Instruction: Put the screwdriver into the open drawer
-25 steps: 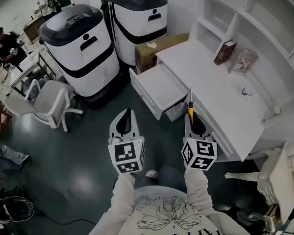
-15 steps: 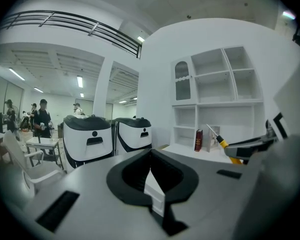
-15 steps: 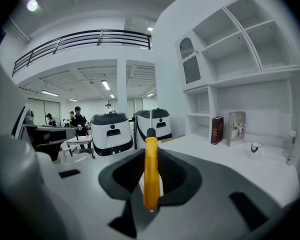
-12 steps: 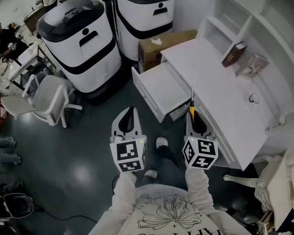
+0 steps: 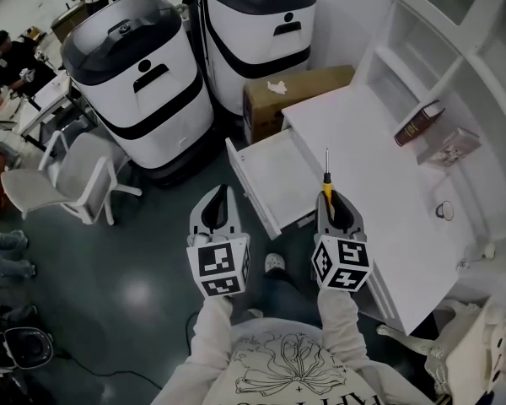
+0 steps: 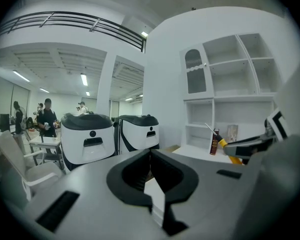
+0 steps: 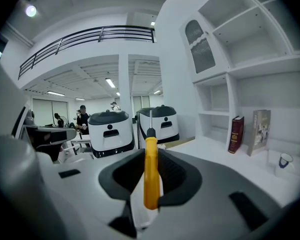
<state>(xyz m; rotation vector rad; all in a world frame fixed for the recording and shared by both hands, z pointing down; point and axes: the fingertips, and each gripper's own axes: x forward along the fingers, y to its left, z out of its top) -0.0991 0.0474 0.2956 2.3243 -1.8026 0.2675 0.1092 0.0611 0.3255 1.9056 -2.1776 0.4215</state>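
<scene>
The screwdriver (image 5: 326, 183) has a yellow handle and a thin metal shaft. My right gripper (image 5: 328, 199) is shut on its handle, and the shaft points ahead over the right side of the open drawer (image 5: 272, 172). In the right gripper view the handle (image 7: 150, 174) stands upright between the jaws of the right gripper (image 7: 150, 156). The white drawer, with nothing in it, juts out from the desk (image 5: 379, 175). My left gripper (image 5: 221, 194) hovers over the dark floor just left of the drawer, shut and holding nothing. The left gripper (image 6: 150, 154) shows closed tips in its own view.
Two large white-and-black machines (image 5: 143, 74) (image 5: 253, 32) stand beyond the drawer, with a cardboard box (image 5: 299, 91) beside them. A white chair (image 5: 67, 180) is at the left. A red book (image 5: 422, 123) and a small cup (image 5: 444, 211) are on the desk. People sit far left.
Both grippers have moved forward together toward the desk. The drawer now lies closer in front of them, and the screwdriver's shaft reaches over the drawer's right side.
</scene>
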